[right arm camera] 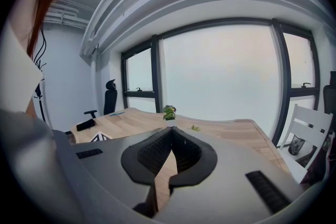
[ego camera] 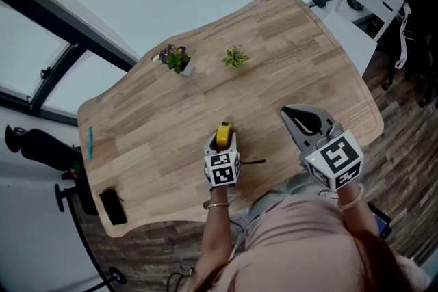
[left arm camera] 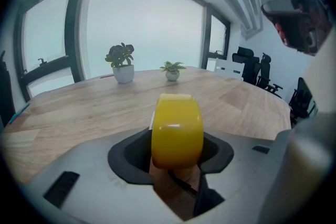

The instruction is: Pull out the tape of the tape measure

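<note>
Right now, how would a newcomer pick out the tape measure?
On the wooden table, look at the near edge by the person, away from the two potted plants. The tape measure sits between the left hand-held gripper's jaws, the only yellow, rounded thing.

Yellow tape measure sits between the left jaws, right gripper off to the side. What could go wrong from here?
1. The yellow tape measure stands on edge, and the left hand-held gripper seems to pinch only its smooth, rounded sides. A pull on the tape could twist it or slip it loose.
2. The right hand-held gripper is shut and off to the side. The tape's tip isn't visible, so the gripper may fumble and knock the tape measure.
</note>
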